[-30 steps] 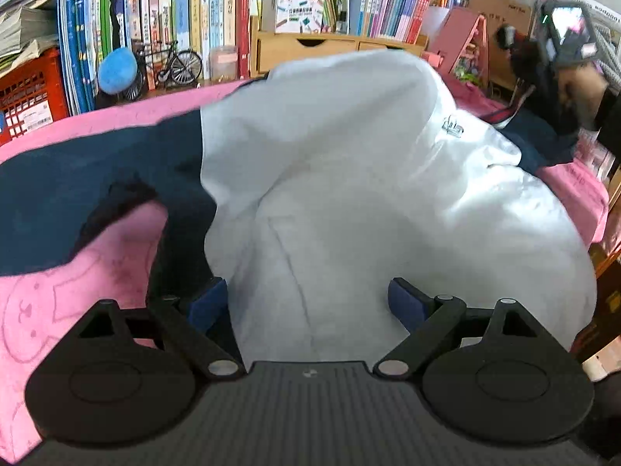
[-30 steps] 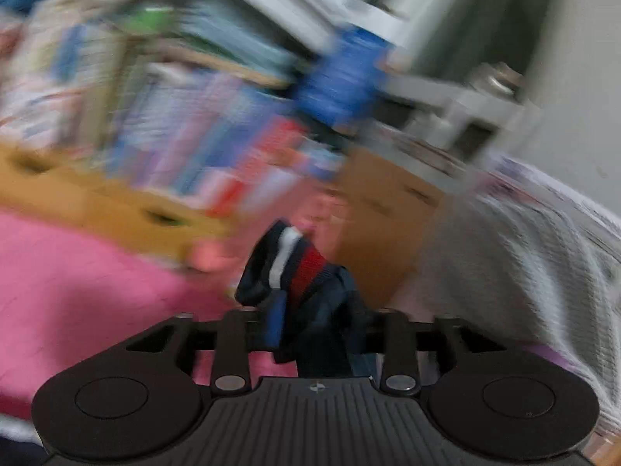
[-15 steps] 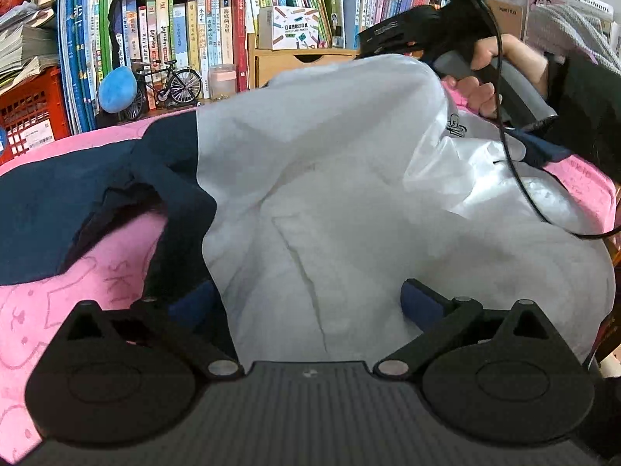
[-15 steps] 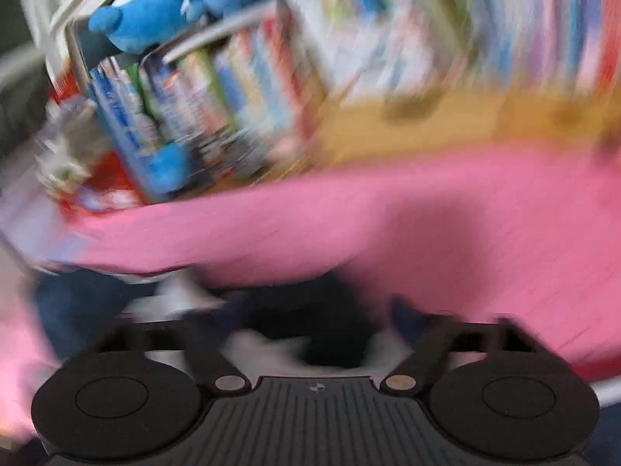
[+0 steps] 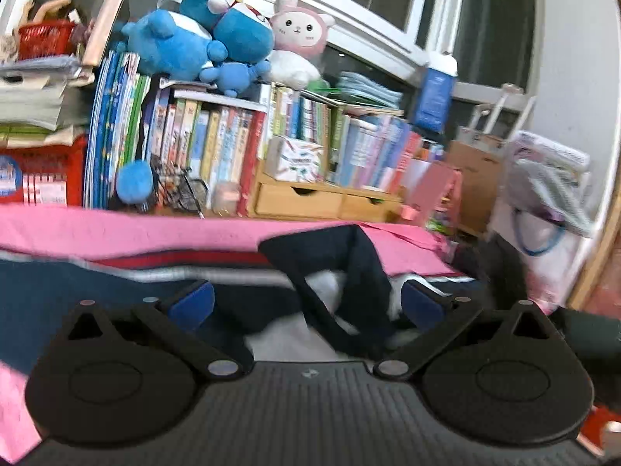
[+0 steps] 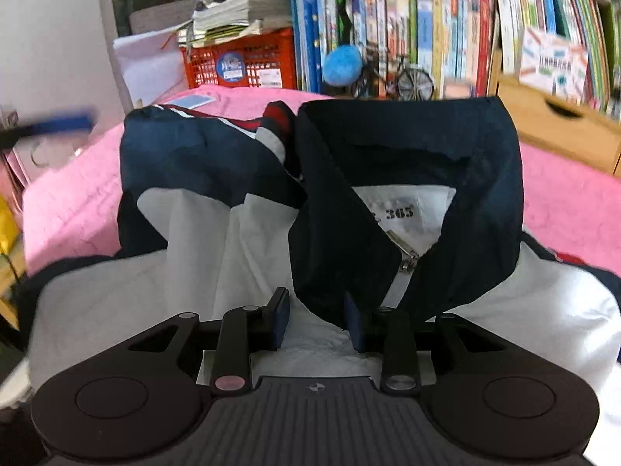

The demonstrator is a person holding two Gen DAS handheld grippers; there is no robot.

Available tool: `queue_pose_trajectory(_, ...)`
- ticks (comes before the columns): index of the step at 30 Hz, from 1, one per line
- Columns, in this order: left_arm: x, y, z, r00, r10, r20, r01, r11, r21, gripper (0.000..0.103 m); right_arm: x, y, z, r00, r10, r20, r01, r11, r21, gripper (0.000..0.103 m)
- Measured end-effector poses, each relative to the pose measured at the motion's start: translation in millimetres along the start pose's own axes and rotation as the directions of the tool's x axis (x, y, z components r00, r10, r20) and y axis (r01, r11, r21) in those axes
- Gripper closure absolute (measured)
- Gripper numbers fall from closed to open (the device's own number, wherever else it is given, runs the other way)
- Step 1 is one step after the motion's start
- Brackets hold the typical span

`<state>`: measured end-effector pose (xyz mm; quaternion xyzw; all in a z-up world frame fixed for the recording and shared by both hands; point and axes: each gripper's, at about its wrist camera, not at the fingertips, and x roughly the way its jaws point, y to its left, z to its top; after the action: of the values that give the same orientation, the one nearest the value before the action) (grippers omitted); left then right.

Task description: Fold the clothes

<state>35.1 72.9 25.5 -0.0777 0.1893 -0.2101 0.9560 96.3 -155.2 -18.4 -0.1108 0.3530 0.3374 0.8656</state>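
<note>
A navy and white jacket (image 6: 217, 233) with red and white stripes lies on the pink blanket (image 6: 77, 194). Its navy collar (image 6: 407, 171) stands up around a white label and the zipper pull (image 6: 407, 265). My right gripper (image 6: 316, 322) hovers low over the white chest at the collar's lower edge. Its jaws are closing, with the collar's edge and white cloth in the gap, and the pads show no pressure on either. My left gripper (image 5: 306, 305) is wide open above the jacket (image 5: 97, 291), gripping nothing. One of its blue pads, blurred, shows at the left of the right wrist view.
Behind the blanket runs a row of books (image 5: 217, 155) with plush toys (image 5: 202, 39) on top. Wooden drawers (image 5: 326, 202), a red crate (image 6: 236, 62) and a small model bicycle (image 6: 411, 81) line the far edge. Bags (image 5: 543, 209) stand at the right.
The left gripper has lifted off the white cloth and tilted up toward the shelves. The right gripper let go of the striped cloth, swung round and down to the collar, and its jaws narrowed.
</note>
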Motion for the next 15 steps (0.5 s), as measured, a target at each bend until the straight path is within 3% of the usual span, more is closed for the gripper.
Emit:
queue_pose_trajectory(3,48,-9,-5,0.989,0.125,-0.084,-0.117,0.989,0.089,0.000,-1,4,-4,1.000,-0.018,0.024,0.018,0.999,-0.028,0.068)
queue_pose_trajectory(5,79,-16,-21,0.953,0.243,-0.181,-0.208,0.959,0.193,0.000,-7,1,-7,0.999,-0.005,0.035,0.006,0.999,-0.034,0.064)
queue_pose_trajectory(7,99,-21,-43,0.911,0.332,-0.243,-0.255,0.919,0.301,0.000,-17,-6,-9,0.999,0.014,0.040,-0.012,0.999,-0.043,0.054)
queue_pose_trajectory(8,101,-20,-50,0.910,0.330,-0.251,-0.246,0.917,0.314,0.000,-21,-11,-7,0.999,0.030,0.038,-0.028,0.999,-0.047,0.050)
queue_pose_trajectory(10,102,-10,-51,0.914,0.296,-0.277,-0.227,0.940,0.255,0.000,-32,-16,0,0.998,0.009,0.064,-0.006,0.999,-0.053,0.022)
queue_pose_trajectory(13,102,10,-51,0.921,0.223,-0.320,-0.188,0.973,0.135,0.000,-47,-27,19,0.988,-0.066,0.137,0.073,0.996,-0.046,0.020)
queue_pose_trajectory(15,100,9,-51,0.921,0.230,-0.316,-0.192,0.970,0.146,0.000,-48,-34,36,0.979,-0.103,0.176,0.106,0.994,-0.013,0.019)
